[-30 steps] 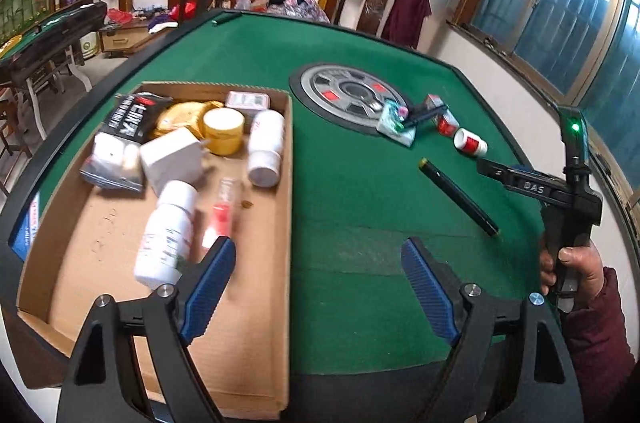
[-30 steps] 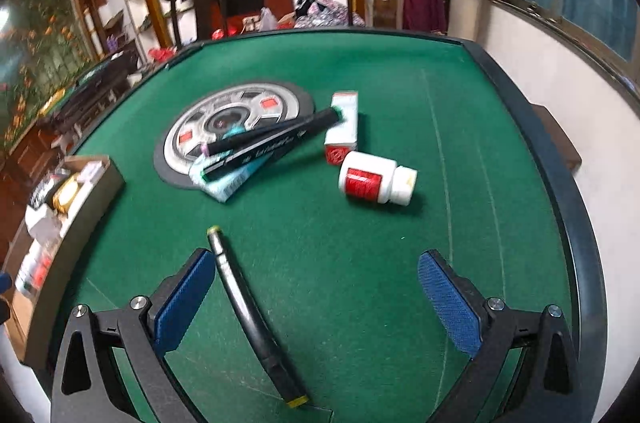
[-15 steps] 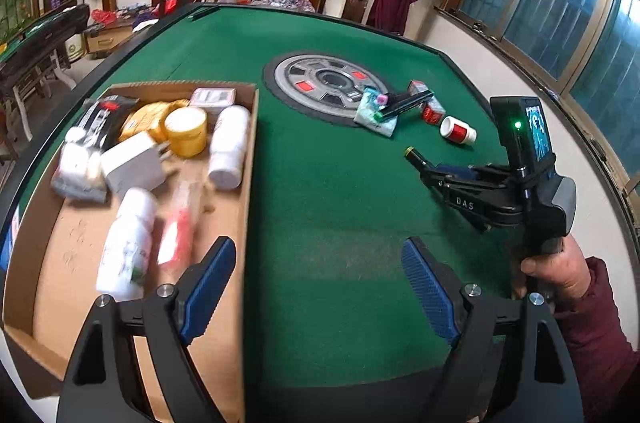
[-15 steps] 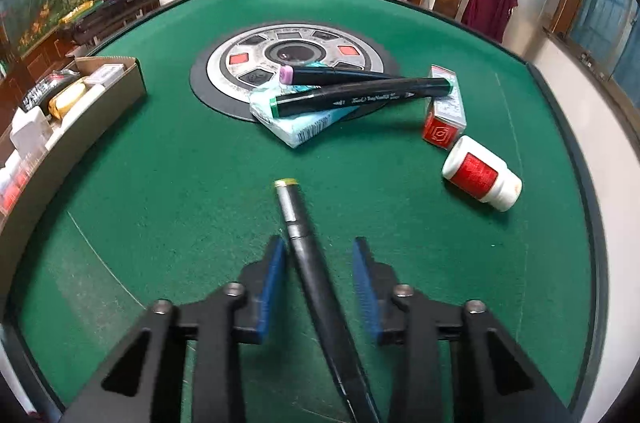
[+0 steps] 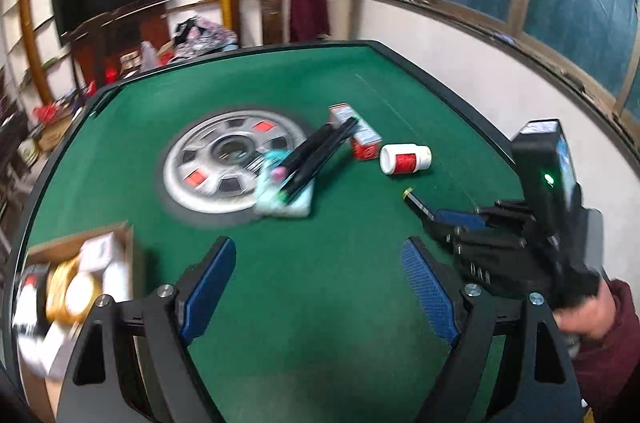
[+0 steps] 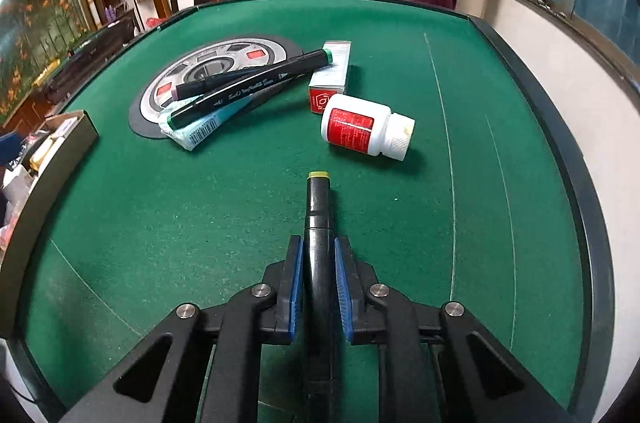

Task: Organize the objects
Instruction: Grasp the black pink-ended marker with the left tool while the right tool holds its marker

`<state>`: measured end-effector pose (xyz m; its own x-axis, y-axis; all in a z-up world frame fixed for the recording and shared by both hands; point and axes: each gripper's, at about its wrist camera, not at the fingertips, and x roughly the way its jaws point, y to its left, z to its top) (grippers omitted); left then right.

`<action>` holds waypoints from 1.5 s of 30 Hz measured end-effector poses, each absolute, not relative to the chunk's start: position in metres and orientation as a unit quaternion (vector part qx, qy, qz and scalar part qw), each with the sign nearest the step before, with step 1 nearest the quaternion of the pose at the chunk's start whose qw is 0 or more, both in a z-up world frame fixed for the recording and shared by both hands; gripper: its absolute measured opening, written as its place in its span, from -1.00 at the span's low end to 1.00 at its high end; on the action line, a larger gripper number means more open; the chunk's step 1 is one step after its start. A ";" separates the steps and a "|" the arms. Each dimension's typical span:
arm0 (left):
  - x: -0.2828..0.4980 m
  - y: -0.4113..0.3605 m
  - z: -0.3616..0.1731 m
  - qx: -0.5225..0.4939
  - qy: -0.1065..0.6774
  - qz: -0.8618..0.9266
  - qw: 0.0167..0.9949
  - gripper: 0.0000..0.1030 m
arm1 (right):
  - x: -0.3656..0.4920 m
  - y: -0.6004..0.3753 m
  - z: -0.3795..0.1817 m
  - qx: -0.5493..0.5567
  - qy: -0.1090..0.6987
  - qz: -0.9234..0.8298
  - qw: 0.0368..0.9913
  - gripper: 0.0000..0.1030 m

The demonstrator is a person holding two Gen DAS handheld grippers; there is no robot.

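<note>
At far left, a cardboard box (image 6: 76, 133) holding assorted small packages is seen on the green tabletop (image 6: 200, 215). Beside it, the left gripper (image 5: 316, 287) is held above bare felt with its blue pads (image 5: 208, 287) wide apart and nothing between them. Toward the centre, a grey round disc (image 6: 224, 71) is set into the tabletop; a pale blue packet (image 6: 200, 133) lies on its edge, and two black markers (image 6: 248, 87) are laid across the packet. Just right of these, a small red and silver carton (image 6: 330, 79) is seen, with a white bottle (image 6: 366, 129) bearing a red label lying on its side next to it. Nearest the camera, the right gripper (image 6: 318, 259) is clamped on a black yellow-capped marker (image 6: 318, 207), which points forward toward the bottle.
</note>
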<state>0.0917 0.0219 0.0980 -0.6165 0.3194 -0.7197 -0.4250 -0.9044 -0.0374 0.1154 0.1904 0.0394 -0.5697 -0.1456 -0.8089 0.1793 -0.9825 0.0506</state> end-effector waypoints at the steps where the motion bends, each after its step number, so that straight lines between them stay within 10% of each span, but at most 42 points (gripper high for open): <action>1: 0.083 0.028 0.095 -0.388 0.071 0.894 0.211 0.63 | 0.116 0.191 0.040 0.455 0.014 -0.886 0.092 -0.69; 21: -0.043 0.085 0.036 -0.464 0.121 0.853 0.204 0.63 | 0.116 0.202 0.041 0.465 -0.059 -0.877 0.109 -0.67; 28: -0.017 0.071 0.038 -0.482 0.087 0.826 0.278 0.04 | 0.116 0.202 0.041 0.464 -0.062 -0.877 0.110 -0.67; 45: -0.021 0.053 0.054 -0.451 0.070 0.852 0.257 -0.10 | 0.113 0.206 0.040 0.464 -0.077 -0.875 0.114 -0.65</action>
